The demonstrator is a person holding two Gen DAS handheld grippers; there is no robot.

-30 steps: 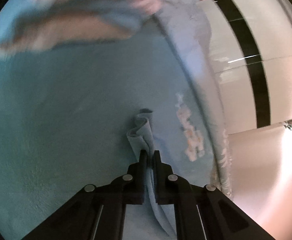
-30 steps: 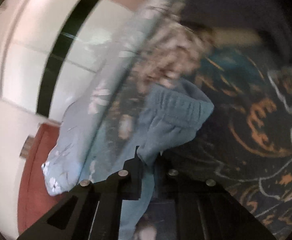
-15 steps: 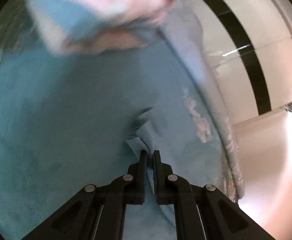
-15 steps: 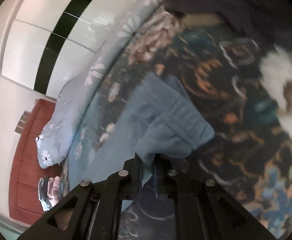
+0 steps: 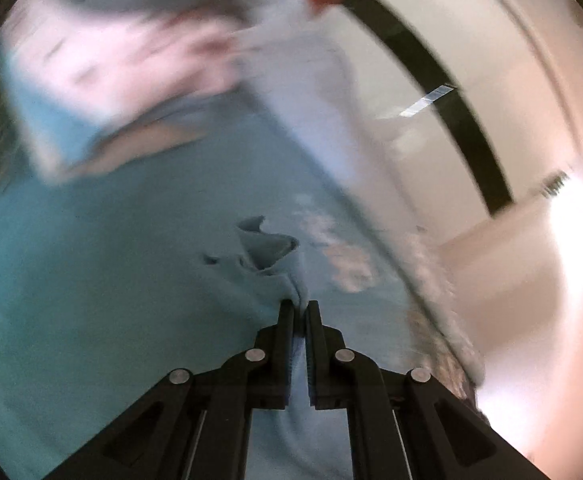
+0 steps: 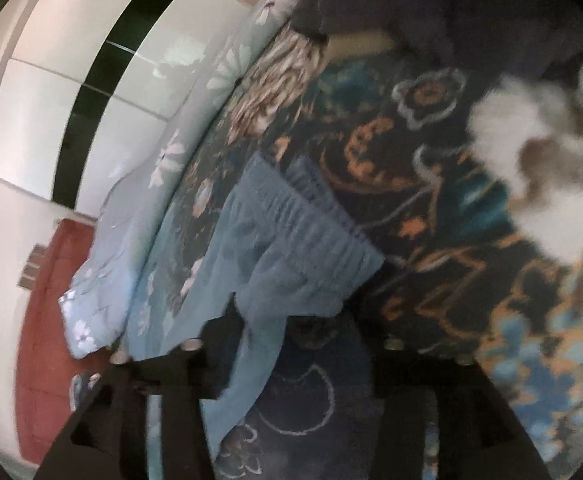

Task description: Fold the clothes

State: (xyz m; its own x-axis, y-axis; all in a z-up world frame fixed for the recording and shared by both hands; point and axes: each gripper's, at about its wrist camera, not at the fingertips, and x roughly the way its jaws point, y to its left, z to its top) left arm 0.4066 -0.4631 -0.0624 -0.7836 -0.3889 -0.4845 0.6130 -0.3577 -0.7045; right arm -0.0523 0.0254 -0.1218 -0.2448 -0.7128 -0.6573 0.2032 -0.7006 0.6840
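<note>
A light blue garment (image 5: 267,252) is bunched just ahead of my left gripper (image 5: 299,308), which is shut on a fold of it above the teal cloth surface (image 5: 91,300). In the right wrist view the same kind of blue garment (image 6: 291,248) shows its gathered elastic waistband (image 6: 323,216) and lies on a dark floral bedspread (image 6: 431,208). My right gripper (image 6: 303,320) is blurred, with its jaws spread wide. The cloth trails down between them and brushes the left finger (image 6: 219,344).
A blurred hand and blue sleeve (image 5: 111,72) fill the top left of the left wrist view. A pale blue flowered quilt (image 6: 103,272) edges the bed. A white wardrobe with a black stripe (image 6: 91,80) stands beyond. A white-and-brown fluffy thing (image 6: 531,152) lies at the right.
My right gripper's jaws have spread apart and let go of the waistband, which has dropped onto the bedspread. The left gripper stays shut on its fold, and the bunch ahead has shifted.
</note>
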